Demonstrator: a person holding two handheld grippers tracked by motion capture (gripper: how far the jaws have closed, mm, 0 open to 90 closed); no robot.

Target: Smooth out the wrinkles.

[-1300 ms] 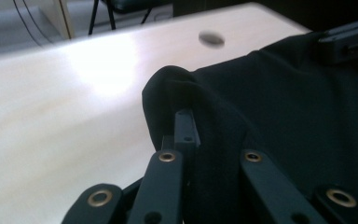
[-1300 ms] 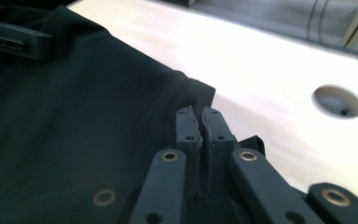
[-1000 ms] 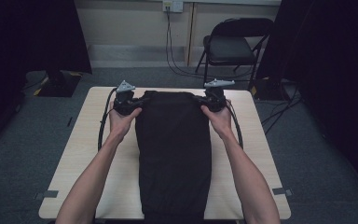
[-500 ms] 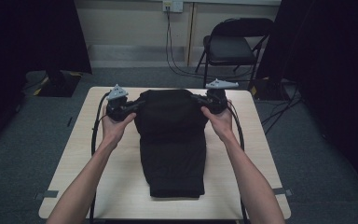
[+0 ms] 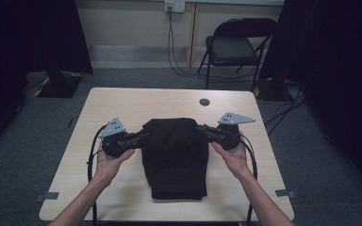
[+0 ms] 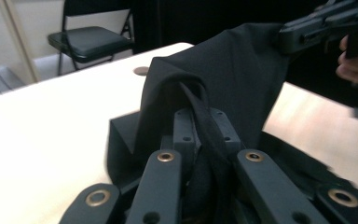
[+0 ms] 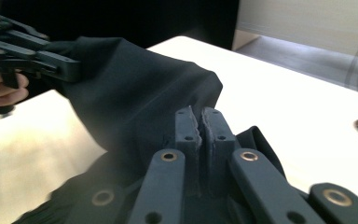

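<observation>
**Two grippers hold up the top edge of a black cloth**

The left gripper point(image 5: 139, 137) has its jaws pressed together on the left corner of the black cloth point(image 5: 176, 160). In the left gripper view, a dark seam of the cloth runs right between the jaws. The right gripper point(image 5: 202, 130) is pinching the other top corner the same way. In the right gripper view its jaws sit tight together with cloth caught between them.

No words, brands or labels can be read on anything.

The cloth hangs between the two grippers. Its top edge is lifted and stretched from one gripper to the other. The rest of it lies folded on the table point(image 5: 136, 101), reaching down toward the person's side. The bottom edge of the cloth stops a bit before the near edge of the table.

There is bare table on the left, on the right and behind the cloth. A small round dark hole point(image 5: 204, 101) sits in the table top, well behind the cloth.

Past the far edge of the table stands a black folding chair point(image 5: 233, 47), well apart from it. Cables point(image 5: 176, 56) hang down the wall beside it.
</observation>
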